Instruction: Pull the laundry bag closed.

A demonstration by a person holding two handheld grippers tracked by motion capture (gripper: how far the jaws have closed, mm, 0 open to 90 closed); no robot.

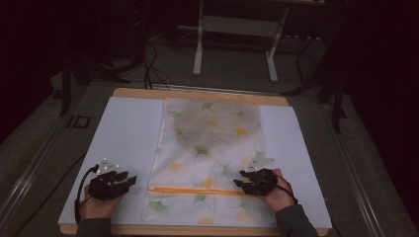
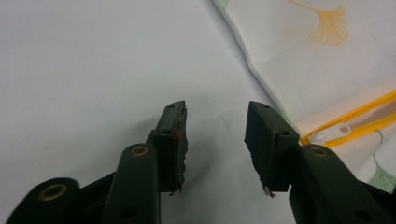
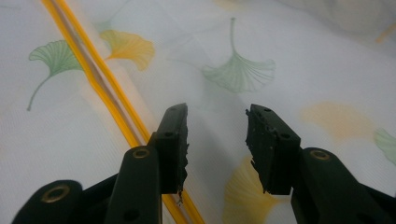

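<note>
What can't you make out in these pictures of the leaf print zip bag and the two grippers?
- Zipper right end: high view, hidden behind the right gripper.
- Zipper pull: high view, too small to find.
- Contents of the bag: a dim grey shape, not identifiable.
- Right gripper view: bag edges cut off by the frame.

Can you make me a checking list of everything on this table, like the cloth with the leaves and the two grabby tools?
Surface: white board lying on a wooden table.
Job's things: leaf-print fabric cover lying flat on the board; its orange zipper runs across near the front edge, with a white pull at its left end.
Clutter: nothing seen.
Grippers: left tool open over bare board, beside the cover's edge, holding nothing; right tool open above the fabric, holding nothing.
Cables: a black cable trails from the left tool.
Surroundings: dark room, white stand behind the table.
</note>
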